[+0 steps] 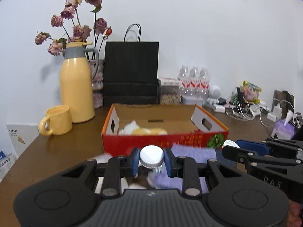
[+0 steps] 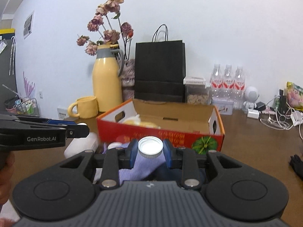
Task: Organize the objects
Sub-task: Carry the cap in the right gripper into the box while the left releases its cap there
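Note:
My left gripper (image 1: 151, 160) is shut on a clear jar with a white screw lid (image 1: 151, 156), held upright just in front of the red cardboard box (image 1: 162, 141). My right gripper (image 2: 150, 150) is shut on a second white-lidded jar (image 2: 150, 146), also in front of the box (image 2: 161, 135). The box is open and holds a white and orange plush toy (image 1: 140, 129), also seen in the right wrist view (image 2: 136, 122). A lavender cloth (image 1: 193, 154) lies under both grippers, also visible in the right wrist view (image 2: 144, 165). The right gripper shows at the right of the left wrist view (image 1: 230, 147).
Behind the box stand a yellow thermos jug (image 1: 76, 87), a yellow mug (image 1: 57, 121), a black paper bag (image 1: 130, 73), dried roses (image 1: 75, 24), water bottles (image 1: 195, 81) and a snack container (image 1: 169, 92). Chargers and cables (image 1: 251, 107) crowd the back right. The left gripper's side (image 2: 43, 132) is close by.

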